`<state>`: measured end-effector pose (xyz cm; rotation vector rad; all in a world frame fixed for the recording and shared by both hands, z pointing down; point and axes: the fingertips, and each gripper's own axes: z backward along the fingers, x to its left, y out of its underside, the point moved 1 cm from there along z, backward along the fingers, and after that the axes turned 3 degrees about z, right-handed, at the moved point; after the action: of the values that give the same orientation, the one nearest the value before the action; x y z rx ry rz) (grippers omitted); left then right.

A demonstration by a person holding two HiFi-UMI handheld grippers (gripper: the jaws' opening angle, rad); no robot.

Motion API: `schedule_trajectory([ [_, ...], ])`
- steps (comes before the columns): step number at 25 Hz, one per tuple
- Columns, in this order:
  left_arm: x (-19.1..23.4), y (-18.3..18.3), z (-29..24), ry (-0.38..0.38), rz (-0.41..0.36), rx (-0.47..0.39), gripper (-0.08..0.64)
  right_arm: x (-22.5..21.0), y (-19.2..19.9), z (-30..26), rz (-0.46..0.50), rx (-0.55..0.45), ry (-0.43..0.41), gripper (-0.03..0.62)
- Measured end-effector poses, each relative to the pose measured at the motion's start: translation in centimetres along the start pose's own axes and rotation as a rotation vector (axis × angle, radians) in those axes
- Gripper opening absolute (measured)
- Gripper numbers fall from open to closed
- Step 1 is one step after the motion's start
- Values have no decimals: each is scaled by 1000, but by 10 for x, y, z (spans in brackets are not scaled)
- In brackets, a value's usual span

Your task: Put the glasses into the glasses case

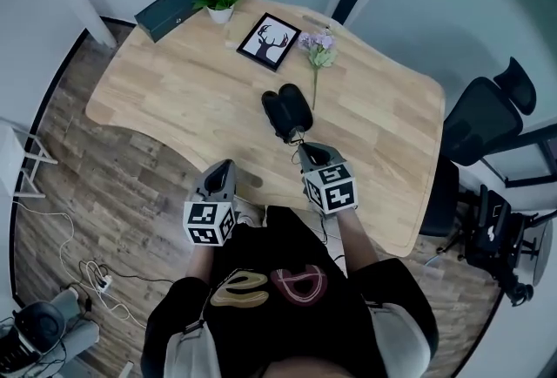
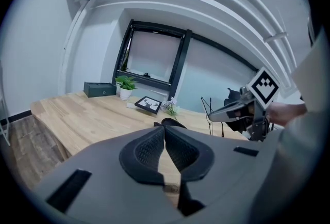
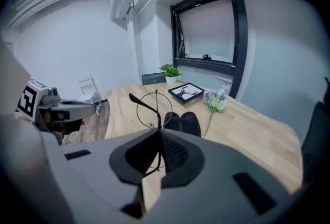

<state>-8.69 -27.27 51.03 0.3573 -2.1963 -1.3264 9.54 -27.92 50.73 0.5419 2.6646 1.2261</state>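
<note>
The black glasses case (image 1: 287, 110) lies open on the wooden table (image 1: 174, 89), near its front edge; it also shows in the right gripper view (image 3: 183, 122) and the left gripper view (image 2: 170, 123). My right gripper (image 1: 312, 155) hovers just in front of the case, shut on the thin round wire glasses (image 3: 152, 107), which stand up from its jaws (image 3: 159, 134). In the head view the glasses (image 1: 299, 142) are a faint wire beside the case. My left gripper (image 1: 221, 175) hangs off the table's front edge, its fingertips (image 2: 165, 133) shut with nothing between them.
At the table's back stand a dark green box (image 1: 165, 10), a potted plant (image 1: 219, 0), a framed deer picture (image 1: 269, 41) and a flower sprig (image 1: 318, 54). A black office chair (image 1: 487, 119) is to the right. Cables (image 1: 87, 276) lie on the floor at left.
</note>
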Motion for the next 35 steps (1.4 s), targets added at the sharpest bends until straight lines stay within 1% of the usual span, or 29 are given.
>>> schedule_trajectory([
  [8, 1, -4, -17, -36, 1, 7, 23, -19, -9, -32, 16, 65, -59, 12],
  [13, 5, -2, -19, -70, 17, 9, 21, -23, -3, -54, 19, 140, -130, 12],
  [16, 8, 0, -17, -98, 25, 10, 23, -31, -2, -65, -1, 161, -143, 12],
  [22, 19, 4, -8, -159, 43, 16, 22, -42, -15, -90, -19, 185, -169, 12],
  [29, 35, -2, 6, -232, 63, -11, 21, -46, -15, -120, -39, 246, -207, 12],
  [35, 32, -7, 7, -223, 80, -46, 21, -52, -4, -139, -73, 318, -229, 12],
])
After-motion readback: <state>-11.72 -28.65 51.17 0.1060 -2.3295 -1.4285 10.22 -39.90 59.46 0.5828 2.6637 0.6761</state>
